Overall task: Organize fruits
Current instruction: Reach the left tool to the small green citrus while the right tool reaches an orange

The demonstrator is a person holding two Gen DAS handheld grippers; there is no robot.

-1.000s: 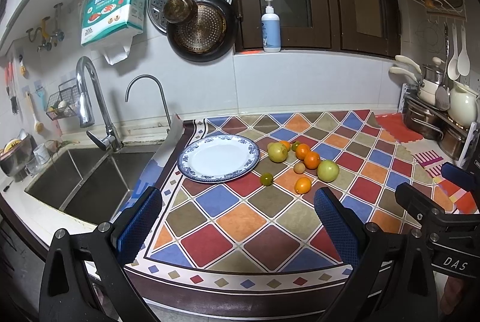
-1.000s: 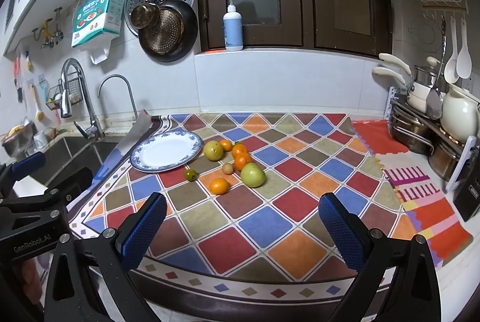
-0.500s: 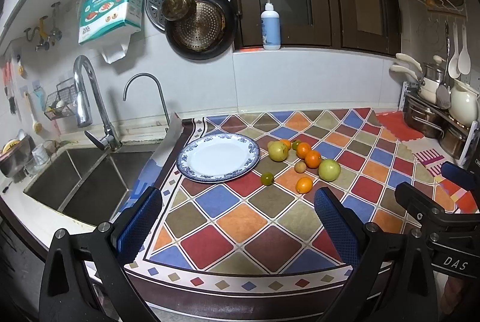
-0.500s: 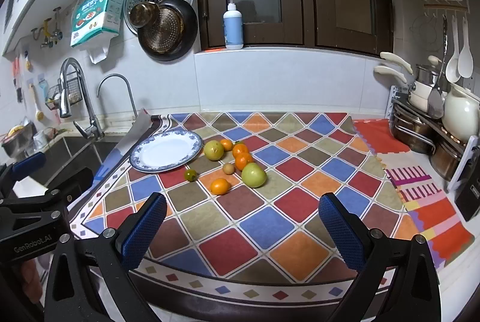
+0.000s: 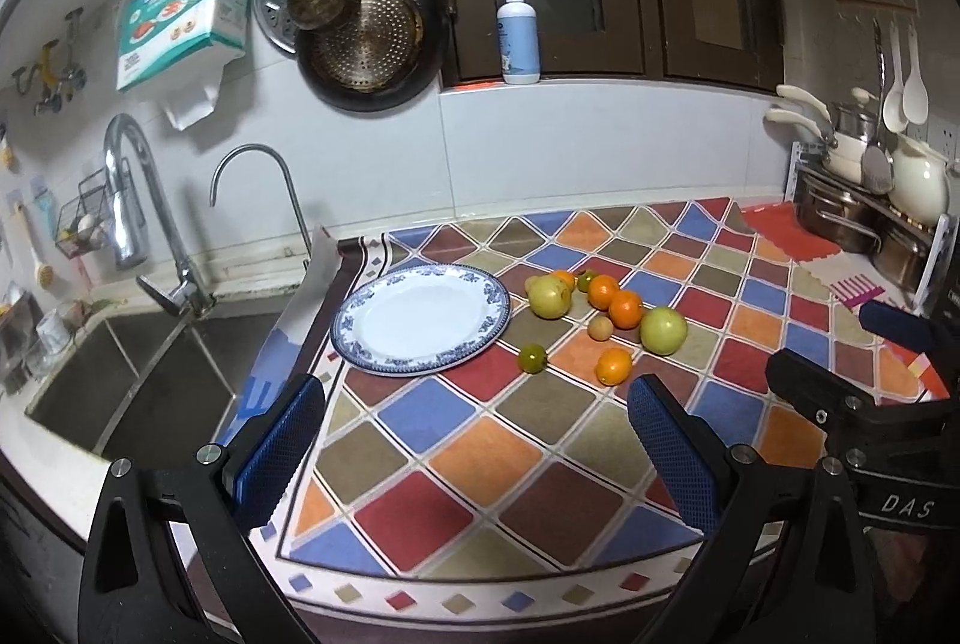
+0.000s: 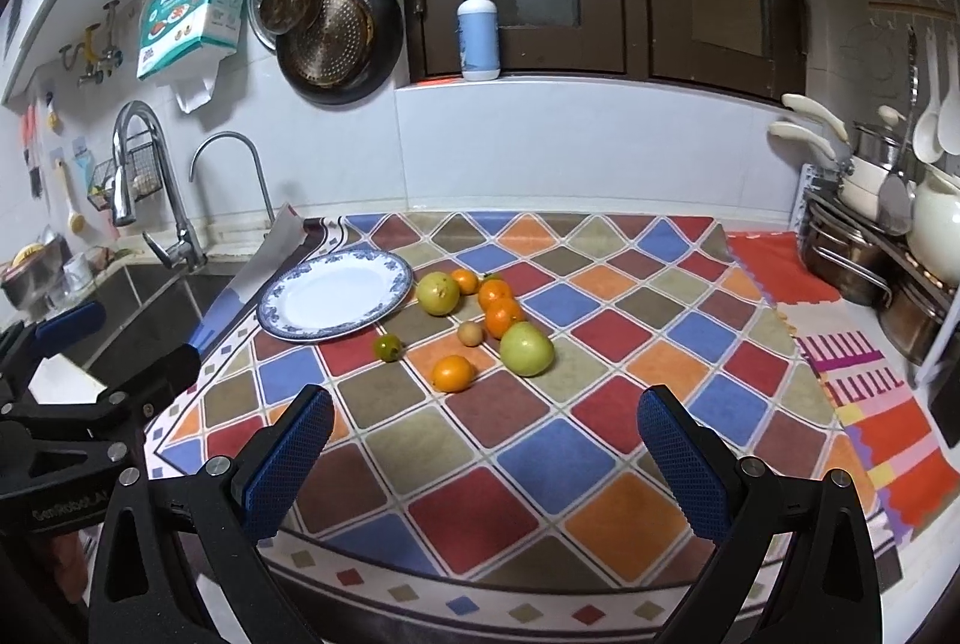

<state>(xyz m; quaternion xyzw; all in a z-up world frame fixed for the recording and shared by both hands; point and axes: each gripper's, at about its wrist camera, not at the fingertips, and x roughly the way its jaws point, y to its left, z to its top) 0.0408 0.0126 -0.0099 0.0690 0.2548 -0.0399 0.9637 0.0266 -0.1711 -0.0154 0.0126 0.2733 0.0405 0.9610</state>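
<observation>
Both grippers hang above the near edge of a counter covered with a diamond-patterned mat [image 5: 480, 452], and neither touches anything. In the left wrist view the left gripper [image 5: 474, 440] fills the bottom of the frame with its blue-padded fingers [image 5: 279, 449] spread wide and nothing between them. In the right wrist view the right gripper [image 6: 483, 449] is likewise spread wide and empty; its black frame also shows at the right edge of the left wrist view.

The fruits sit loose on the mat near the centre of both frames, just right of a blue-rimmed white plate [image 5: 498, 311], which holds nothing. Nearest the plate is a yellow-green apple [image 5: 549, 297], close to the plate's rim. Behind it lies a small orange [image 5: 564, 278], partly hidden, with a small greenish citrus [image 5: 585, 278] beside it. Two tangerines [image 5: 603, 291] [image 5: 626, 309] sit side by side toward the right, touching or nearly so. A larger green apple [image 5: 663, 331] lies just right of them. A small tan round fruit [image 5: 600, 328] rests between the tangerines and the front row. In front, a dark green citrus [image 5: 532, 359] sits near the plate's lower right edge, and an orange kumquat-like fruit [image 5: 613, 367] lies to its right, closest to the grippers.

At the left of the frame is a steel sink [image 5: 120, 386] with a tall faucet [image 5: 129, 188]. A pan [image 5: 372, 44] hangs on the tiled wall at upper centre, and a pump bottle [image 5: 518, 35] stands on the ledge.
</observation>
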